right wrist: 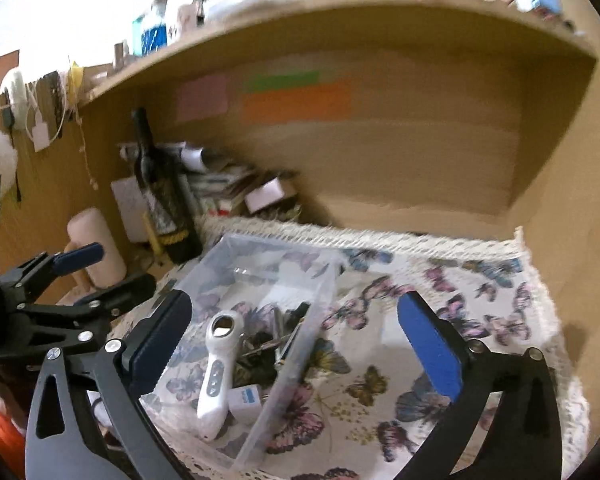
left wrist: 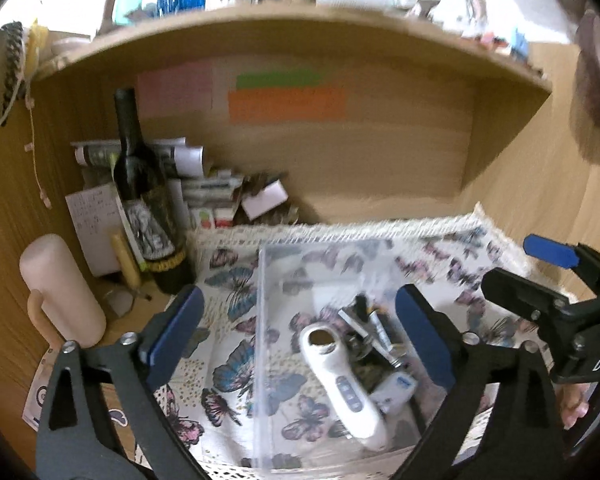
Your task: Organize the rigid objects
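Observation:
A clear plastic bin point(left wrist: 262, 320) point(right wrist: 292, 372) sits on a butterfly-print cloth point(left wrist: 228, 272) point(right wrist: 460, 280). Inside it lie a white handheld device point(left wrist: 340, 384) point(right wrist: 216, 376), a small white box with a blue label point(left wrist: 394, 390) point(right wrist: 244, 398) and a heap of dark metal pieces point(left wrist: 372, 328) point(right wrist: 276, 340). My left gripper point(left wrist: 300, 300) point(right wrist: 112, 270) hangs open above the bin, nothing between its blue pads. My right gripper point(right wrist: 296, 304) point(left wrist: 520, 268) is open too, over the bin's right wall and the cloth, holding nothing.
A dark wine bottle point(left wrist: 148, 208) point(right wrist: 164, 200) and a pale pink mug point(left wrist: 60, 288) point(right wrist: 96, 244) stand left of the cloth. Stacked boxes and papers point(left wrist: 220, 192) fill the back left corner. A wooden shelf point(left wrist: 300, 28) with clutter overhangs; coloured notes point(left wrist: 286, 104) stick to the back panel.

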The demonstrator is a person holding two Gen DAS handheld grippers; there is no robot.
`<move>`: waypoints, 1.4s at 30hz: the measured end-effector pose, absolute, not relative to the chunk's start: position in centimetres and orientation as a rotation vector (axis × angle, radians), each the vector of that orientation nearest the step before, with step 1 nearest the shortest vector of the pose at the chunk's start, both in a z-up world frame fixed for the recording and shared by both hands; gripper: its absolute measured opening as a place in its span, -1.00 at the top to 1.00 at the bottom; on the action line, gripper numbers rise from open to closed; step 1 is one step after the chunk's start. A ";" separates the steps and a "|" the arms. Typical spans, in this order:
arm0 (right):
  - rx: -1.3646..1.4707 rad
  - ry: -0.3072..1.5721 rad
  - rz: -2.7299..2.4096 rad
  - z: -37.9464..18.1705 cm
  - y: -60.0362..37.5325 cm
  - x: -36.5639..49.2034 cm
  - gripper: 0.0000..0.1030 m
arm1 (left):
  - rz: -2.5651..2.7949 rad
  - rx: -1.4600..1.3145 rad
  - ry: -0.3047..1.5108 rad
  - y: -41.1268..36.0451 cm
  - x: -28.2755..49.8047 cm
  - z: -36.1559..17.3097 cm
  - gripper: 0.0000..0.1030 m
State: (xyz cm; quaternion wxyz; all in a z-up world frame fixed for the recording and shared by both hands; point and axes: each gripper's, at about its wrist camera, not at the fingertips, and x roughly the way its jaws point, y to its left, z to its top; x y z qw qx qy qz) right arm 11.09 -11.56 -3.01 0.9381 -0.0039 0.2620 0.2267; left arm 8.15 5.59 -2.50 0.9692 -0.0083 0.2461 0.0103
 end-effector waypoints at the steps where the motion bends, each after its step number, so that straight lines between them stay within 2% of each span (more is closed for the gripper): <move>1: -0.010 0.524 0.457 -2.7 -11.8 10.8 -1.00 | 0.017 -0.019 0.484 5.4 7.8 -2.2 -0.93; 14: 0.013 0.407 0.396 0.0 -15.0 7.2 -1.00 | -0.017 -0.019 0.379 2.8 4.6 0.2 -0.97; 42: 0.016 0.388 0.388 0.3 -15.2 6.5 -1.00 | -0.016 -0.023 0.369 2.9 4.1 0.3 -0.98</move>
